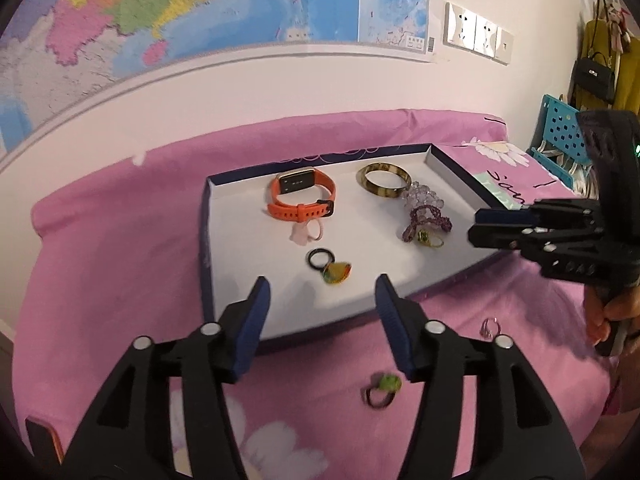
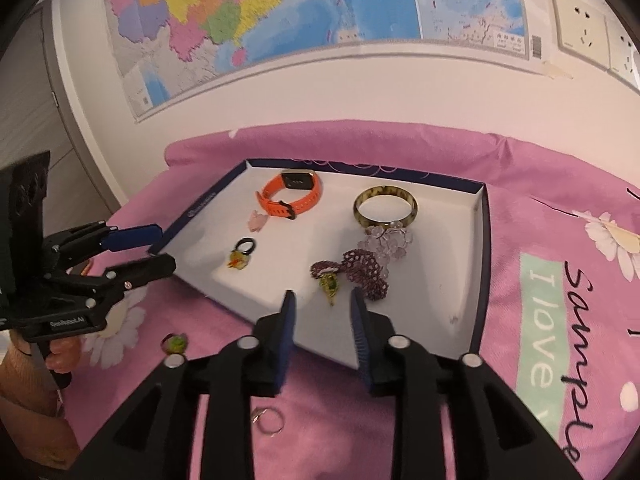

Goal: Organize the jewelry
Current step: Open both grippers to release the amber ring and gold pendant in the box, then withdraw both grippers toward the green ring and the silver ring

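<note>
The landmark is the shallow white-floored box tray with navy walls (image 2: 480,264), lying on a pink flowered bedcover (image 2: 532,184). Nearest, in front of the tray's near wall, three rings rest on the cover: a thin silver ring (image 2: 269,421), a green-stone ring on a dark band (image 1: 382,389) and a small pink ring (image 1: 491,327). The left gripper (image 1: 323,295) hangs over the tray's near wall, blue-padded jaws spread apart with nothing between them. The right gripper (image 2: 322,308) stands over the same wall further right, jaws parted and empty as well.

Inside the tray, closest to that near wall, lie a black ring with a yellow-orange charm (image 1: 330,267) and a gold ring with a green stone (image 2: 329,285), the latter just beside a purple beaded bracelet (image 2: 362,267). Further in sit a pale pink flower ring (image 1: 306,234) and a clear lilac crystal bead bracelet (image 2: 386,242) that touches the purple one. Nearest the tray's far wall are an orange silicone-strapped smartwatch (image 1: 302,194) and a mottled olive-brown bangle (image 1: 384,181). Beyond the tray, a colourful wall map (image 2: 280,12) hangs on the white wall
</note>
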Demonstrator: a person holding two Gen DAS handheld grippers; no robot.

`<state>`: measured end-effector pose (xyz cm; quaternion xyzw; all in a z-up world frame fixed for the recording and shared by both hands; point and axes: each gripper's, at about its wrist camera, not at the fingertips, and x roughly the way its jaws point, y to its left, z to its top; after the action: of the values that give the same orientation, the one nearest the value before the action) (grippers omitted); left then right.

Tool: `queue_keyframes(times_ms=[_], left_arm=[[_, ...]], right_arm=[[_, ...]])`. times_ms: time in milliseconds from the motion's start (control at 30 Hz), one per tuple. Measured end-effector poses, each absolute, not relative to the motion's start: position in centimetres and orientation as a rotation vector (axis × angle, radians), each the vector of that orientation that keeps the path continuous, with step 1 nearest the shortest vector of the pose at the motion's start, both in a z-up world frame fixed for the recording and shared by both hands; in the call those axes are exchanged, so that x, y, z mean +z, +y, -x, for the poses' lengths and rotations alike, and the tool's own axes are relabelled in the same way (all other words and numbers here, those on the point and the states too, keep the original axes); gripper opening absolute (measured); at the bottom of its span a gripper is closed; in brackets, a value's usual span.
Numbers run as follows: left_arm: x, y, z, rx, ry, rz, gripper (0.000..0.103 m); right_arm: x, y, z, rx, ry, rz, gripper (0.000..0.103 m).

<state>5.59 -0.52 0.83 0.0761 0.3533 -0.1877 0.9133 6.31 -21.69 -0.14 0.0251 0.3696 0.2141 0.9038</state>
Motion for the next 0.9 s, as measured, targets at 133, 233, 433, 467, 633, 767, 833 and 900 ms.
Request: queue_keyframes(times_ms=[133,233,433,467,633,767,833,900], left_arm=[[0.5,-0.2,-4.0,-0.364,0.725,-0.166,0.065],[0.4,-0.1,-2.9,-0.360,0.717,-0.171,0.069],[0.1,0.0,-1.5,-0.358,0.717,-0.168,0.076],[0.0,0.0,-1.3,-0.361,0.721,-0.165,0.076],[-0.4,0.3,-0.8,-0.353,0.734,-0.157,0.076],[-0.9,0.3,-0.5,-0.343,0.744,-0.166,0.076],[-1.2,0.4,-0.4,-0.344,0.753,-0.165,0.076],[-1.5,0.4,-0.2,-0.350,0.761,-0.166,0.076]], right_arm=[[0.5,-21.6,-4.4,0.445,0.732,-0.032,0.043],[0.3,-21.3,-3.4,0.446,0.737,-0.011,0.051],[-0.8,-20.8,-2.1,0.442,0.761,0.009,0.055],[-1.0,-20.8,-2.0,0.443,0.766,0.001,0.055],[-2.3,-20.9,-1.3,0.440,0.802,-0.026,0.055],[-2.7,-20.9,-0.9,0.435,0.814,-0.036,0.061],[-2.8,-20.8,-0.7,0.436,0.817,-0.035,0.061],[-2.8,-20.8,-0.6,0.437,0.819,-0.032,0.061]])
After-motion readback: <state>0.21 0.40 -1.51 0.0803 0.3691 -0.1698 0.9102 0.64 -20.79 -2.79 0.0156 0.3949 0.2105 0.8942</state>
